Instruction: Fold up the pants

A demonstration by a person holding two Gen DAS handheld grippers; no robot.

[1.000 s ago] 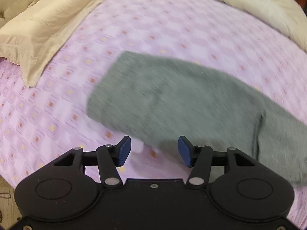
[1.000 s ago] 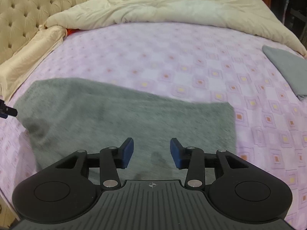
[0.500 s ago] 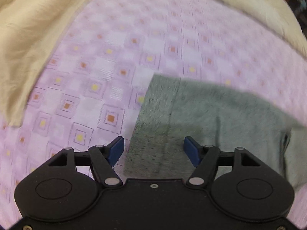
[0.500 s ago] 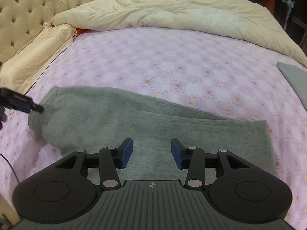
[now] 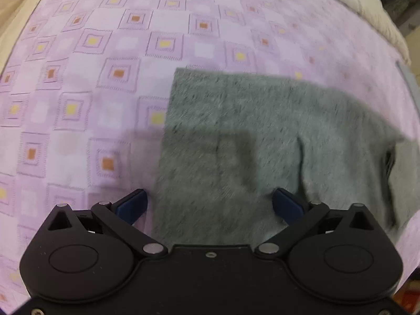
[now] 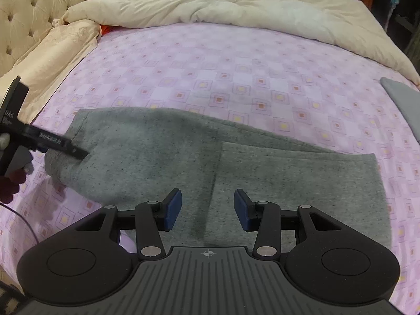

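Grey pants [image 6: 157, 157] lie lengthwise across the pink patterned bed sheet [image 6: 236, 60], with an upper layer [image 6: 302, 173] folded over their right half. My left gripper [image 5: 208, 202] hovers low over the pants' [image 5: 236, 131] left end, pointing steeply down. Its jaws stand wide open, with cloth below them but nothing gripped. Its fingers [image 6: 52, 140] also show from the side at the left edge of the right wrist view. My right gripper [image 6: 207, 207] is open above the middle of the pants, near the fold's edge, holding nothing.
A cream duvet [image 6: 223, 2] is bunched along the far side of the bed. A cream pillow [image 6: 57, 52] and a tufted headboard [image 6: 26, 8] are at the left. Another grey garment [image 6: 401, 99] lies at the right edge. A hand [image 6: 10, 183] holds the left gripper.
My left gripper spread its jaws wider and came down over the pants' left end, entering the right wrist view. The right gripper slid sideways over the pants with its jaws unchanged.
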